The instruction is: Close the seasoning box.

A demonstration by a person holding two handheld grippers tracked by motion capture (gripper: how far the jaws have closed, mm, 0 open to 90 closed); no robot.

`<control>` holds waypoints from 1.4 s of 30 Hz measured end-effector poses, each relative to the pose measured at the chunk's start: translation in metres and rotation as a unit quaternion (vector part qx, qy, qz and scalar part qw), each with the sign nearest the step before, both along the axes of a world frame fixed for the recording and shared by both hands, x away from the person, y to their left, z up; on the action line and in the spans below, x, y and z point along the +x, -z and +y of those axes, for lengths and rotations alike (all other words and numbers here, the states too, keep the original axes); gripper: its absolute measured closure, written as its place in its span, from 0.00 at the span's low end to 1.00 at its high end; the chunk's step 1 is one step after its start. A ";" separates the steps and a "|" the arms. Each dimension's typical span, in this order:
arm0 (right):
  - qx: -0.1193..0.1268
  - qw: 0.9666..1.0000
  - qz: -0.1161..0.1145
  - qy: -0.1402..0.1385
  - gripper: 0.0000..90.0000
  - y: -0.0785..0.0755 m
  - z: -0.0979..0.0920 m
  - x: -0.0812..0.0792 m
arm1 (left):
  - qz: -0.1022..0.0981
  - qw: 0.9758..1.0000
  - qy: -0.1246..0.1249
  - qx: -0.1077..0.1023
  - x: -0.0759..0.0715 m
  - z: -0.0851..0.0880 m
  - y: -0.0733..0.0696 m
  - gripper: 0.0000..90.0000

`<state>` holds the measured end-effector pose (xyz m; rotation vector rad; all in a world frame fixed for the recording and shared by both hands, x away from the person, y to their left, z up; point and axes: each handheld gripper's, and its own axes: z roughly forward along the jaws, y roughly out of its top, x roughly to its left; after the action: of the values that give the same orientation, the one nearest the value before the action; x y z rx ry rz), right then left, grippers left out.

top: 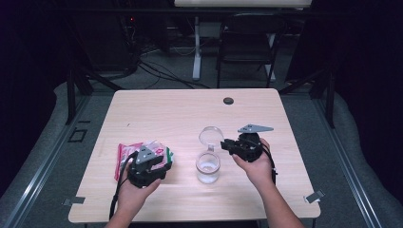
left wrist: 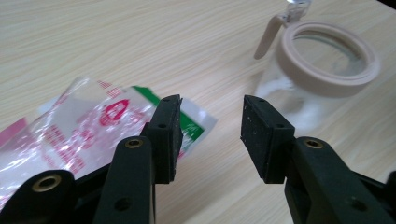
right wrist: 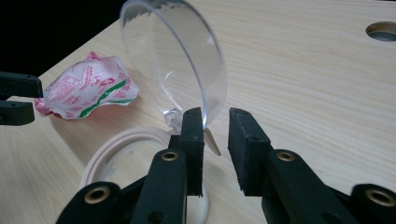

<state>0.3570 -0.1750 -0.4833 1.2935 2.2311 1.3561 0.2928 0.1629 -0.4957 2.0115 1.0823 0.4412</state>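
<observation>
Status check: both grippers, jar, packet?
Left gripper open, nothing between its fingers, plastic packet just beside. Right gripper open at edge of raised clear lid. Glass jar upright, mouth open. Nothing in the way.

overhead view and close tongs views share jar

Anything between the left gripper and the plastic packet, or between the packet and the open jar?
Nothing visible. The left gripper has open, empty jaws right beside the packet. Bare table lies between packet and jar; the jar's lid is swung up, at the right gripper.
</observation>
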 end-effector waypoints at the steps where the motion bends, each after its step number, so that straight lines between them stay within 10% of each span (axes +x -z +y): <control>1: -0.001 1.000 0.000 0.000 0.84 0.000 0.000 0.001 | 0.000 1.000 -0.003 -0.001 0.000 0.003 0.001 0.65; 14: -0.016 1.000 -0.010 0.000 0.74 0.001 0.003 -0.005 | 0.005 1.000 -0.004 0.003 0.003 0.027 0.020 0.60; 25: -0.030 0.999 -0.015 0.000 0.66 0.005 -0.003 -0.019 | -0.033 0.996 0.031 0.073 0.008 0.002 0.036 0.46; 42: -0.051 0.998 -0.027 0.039 0.63 0.011 -0.026 -0.039 | -0.062 0.980 -0.011 0.191 0.042 -0.011 0.067 0.45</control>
<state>0.3175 -0.2008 -0.4938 1.2788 2.1596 1.2183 0.3346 0.1524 -0.5630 2.2675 0.9995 0.8263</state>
